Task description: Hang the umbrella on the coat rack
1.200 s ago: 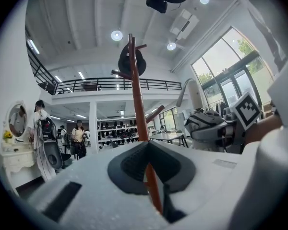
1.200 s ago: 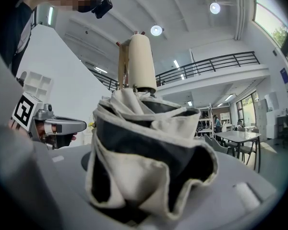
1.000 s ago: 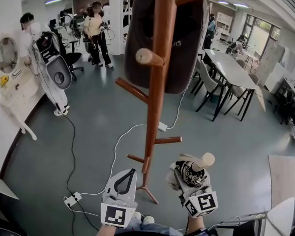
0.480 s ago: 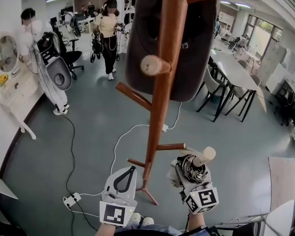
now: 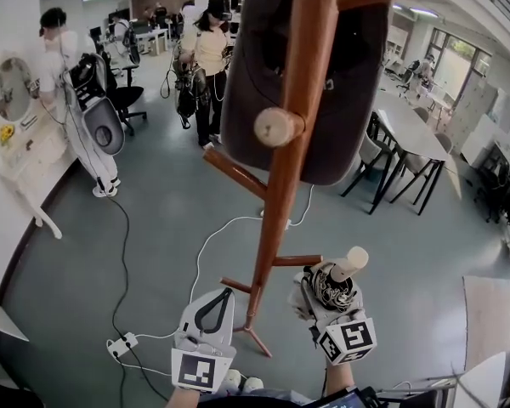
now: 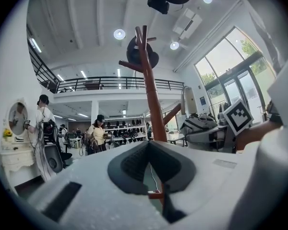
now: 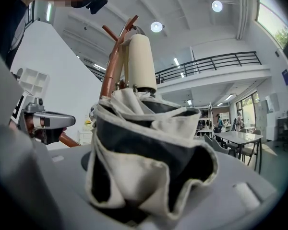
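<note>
The wooden coat rack (image 5: 280, 185) stands straight ahead with bare pegs low on its pole and a dark bag (image 5: 323, 75) hanging near the top. My right gripper (image 5: 327, 291) is shut on the folded cream-and-black umbrella (image 5: 331, 287), just right of the pole near a low peg (image 5: 297, 260). Its cream handle (image 5: 354, 263) points away from me. In the right gripper view the umbrella (image 7: 149, 152) fills the jaws, with the rack (image 7: 110, 75) behind it. My left gripper (image 5: 223, 300) is shut and empty, left of the pole; its own view shows the rack (image 6: 151, 90) ahead.
A person (image 5: 208, 58) walks behind the rack and another (image 5: 55, 49) stands by a white dresser with a mirror (image 5: 17, 143). A power strip (image 5: 123, 344) and cables lie on the floor at the left. A table and chairs (image 5: 399, 134) are at the right.
The rack has drawn closer and looms larger. Both grippers have edged towards its pole, the umbrella still held. The person at the back has walked nearer.
</note>
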{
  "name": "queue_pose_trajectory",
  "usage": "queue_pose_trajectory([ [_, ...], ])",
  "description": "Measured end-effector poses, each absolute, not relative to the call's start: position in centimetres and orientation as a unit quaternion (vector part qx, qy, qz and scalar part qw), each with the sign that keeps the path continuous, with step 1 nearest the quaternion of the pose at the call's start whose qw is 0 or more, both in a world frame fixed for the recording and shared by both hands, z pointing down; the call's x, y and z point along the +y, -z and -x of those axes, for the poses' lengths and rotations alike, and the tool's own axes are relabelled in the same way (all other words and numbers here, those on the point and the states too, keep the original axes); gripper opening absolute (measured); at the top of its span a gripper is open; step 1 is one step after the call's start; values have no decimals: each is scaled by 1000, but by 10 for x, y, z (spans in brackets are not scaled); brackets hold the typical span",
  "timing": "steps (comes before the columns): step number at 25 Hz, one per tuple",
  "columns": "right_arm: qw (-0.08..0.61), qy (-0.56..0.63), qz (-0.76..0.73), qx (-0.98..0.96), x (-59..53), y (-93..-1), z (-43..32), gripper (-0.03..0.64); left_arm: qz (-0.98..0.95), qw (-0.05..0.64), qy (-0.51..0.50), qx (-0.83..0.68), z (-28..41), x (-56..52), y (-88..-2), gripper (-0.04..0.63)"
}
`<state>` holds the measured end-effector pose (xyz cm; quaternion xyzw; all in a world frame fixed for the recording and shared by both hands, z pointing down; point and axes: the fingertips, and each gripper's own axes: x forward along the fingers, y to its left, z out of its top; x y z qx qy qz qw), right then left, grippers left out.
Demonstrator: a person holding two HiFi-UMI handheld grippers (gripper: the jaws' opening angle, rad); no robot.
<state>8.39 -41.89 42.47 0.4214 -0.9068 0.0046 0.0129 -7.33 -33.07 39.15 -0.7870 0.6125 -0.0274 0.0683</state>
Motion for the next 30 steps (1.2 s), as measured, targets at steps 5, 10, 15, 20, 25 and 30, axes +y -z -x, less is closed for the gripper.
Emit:
queue_pose_trajectory([
  [5, 15, -3, -424, -906, -433, -425, -83, 291, 782, 67, 23, 619, 77, -335, -392, 8],
  [10, 17, -4, -427, -904, -444, -426, -85, 292, 779, 66, 22, 624, 79, -339, -393, 8],
  [15, 16, -5, -428, -904, -454, -428, -85, 291, 775, 67, 24, 628, 80, -343, -394, 8],
  [20, 16, -6, -427, -904, -465, -424, -86, 291, 771, 68, 22, 633, 79, -347, -390, 8],
  [25, 20, -13, -415, -909, -472, -430, -76, 291, 770, 71, 33, 633, 78, -351, -389, 8],
  [30, 24, -21, -401, -916, -472, -435, -66, 291, 774, 84, 40, 626, 71, -355, -375, 8],
])
